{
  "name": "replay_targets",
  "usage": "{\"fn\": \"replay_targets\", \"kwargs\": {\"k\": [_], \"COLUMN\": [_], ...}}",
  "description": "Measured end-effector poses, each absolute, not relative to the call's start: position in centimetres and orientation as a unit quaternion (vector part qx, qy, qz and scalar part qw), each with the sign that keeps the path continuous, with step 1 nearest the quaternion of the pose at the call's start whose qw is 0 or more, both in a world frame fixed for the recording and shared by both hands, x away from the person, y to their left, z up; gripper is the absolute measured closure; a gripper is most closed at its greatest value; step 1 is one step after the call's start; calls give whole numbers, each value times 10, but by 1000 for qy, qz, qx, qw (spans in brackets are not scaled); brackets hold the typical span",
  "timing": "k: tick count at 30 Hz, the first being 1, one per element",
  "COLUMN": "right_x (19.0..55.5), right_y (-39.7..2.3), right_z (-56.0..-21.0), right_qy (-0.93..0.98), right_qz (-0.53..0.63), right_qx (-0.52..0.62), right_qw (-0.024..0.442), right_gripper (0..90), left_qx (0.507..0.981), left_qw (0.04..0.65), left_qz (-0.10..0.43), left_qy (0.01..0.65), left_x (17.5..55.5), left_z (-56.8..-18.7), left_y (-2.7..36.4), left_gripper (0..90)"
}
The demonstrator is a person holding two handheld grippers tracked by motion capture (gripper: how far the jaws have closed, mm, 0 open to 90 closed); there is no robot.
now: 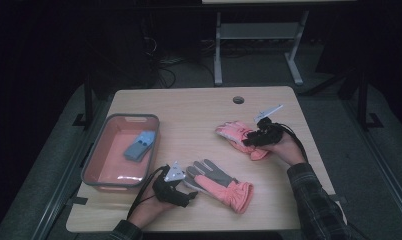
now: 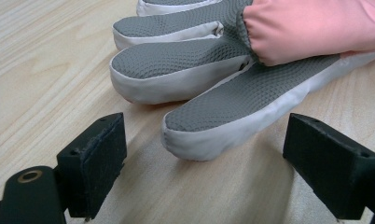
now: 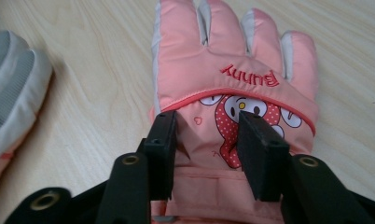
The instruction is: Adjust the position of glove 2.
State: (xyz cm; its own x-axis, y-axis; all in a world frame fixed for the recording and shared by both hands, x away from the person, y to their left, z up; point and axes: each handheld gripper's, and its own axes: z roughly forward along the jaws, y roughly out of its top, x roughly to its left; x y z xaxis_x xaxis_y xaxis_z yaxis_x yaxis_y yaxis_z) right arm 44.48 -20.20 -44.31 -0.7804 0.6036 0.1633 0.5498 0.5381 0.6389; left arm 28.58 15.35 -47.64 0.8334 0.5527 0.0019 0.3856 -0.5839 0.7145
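The right gripper [image 3: 206, 154] is being held low over the far glove [image 3: 232, 84], jaws narrowly parted astride its back, while the left gripper [image 2: 209, 163] is being kept wide before the near glove [image 2: 232, 88].

Room: dark beyond the table [image 1: 199, 105] edges
Tabletop: evenly lit, soft shadows
Tray [image 1: 96, 167]: slight glare
Close views: sharp

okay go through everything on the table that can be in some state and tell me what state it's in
Near glove: flat, grey palm side up, untouched.
Far glove: flat, pink printed back up, under the right gripper.
Left gripper: open, jaws either side of a grey fingertip, not pressing.
Right gripper: jaws partly open over the glove's back.
Tray: holds one blue item.
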Motion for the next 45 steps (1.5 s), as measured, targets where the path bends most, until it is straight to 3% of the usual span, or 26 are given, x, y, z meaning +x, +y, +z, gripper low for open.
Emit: {"fn": "replay_targets", "kwargs": {"k": [4, 5, 10, 27, 45], "right_x": [441, 441, 439, 426, 381], "right_y": [-199, -198, -199, -212, -204], "right_z": [-449, -449, -449, -418, -381], "right_qy": [883, 884, 880, 857, 857], "right_qz": [339, 337, 341, 390, 408], "right_qx": [319, 320, 326, 331, 309], "right_qw": [60, 56, 52, 66, 69], "right_gripper": [657, 744, 867, 888, 888], "left_qx": [883, 883, 883, 882, 884], "left_qw": [371, 371, 371, 372, 371], "left_qz": [113, 113, 113, 113, 113], "left_qy": [265, 265, 266, 267, 262], "left_x": [286, 286, 286, 286, 287], "left_z": [-477, -477, -476, -477, -476], "left_y": [153, 153, 153, 153, 154], "left_gripper": [126, 126, 127, 127, 127]}}
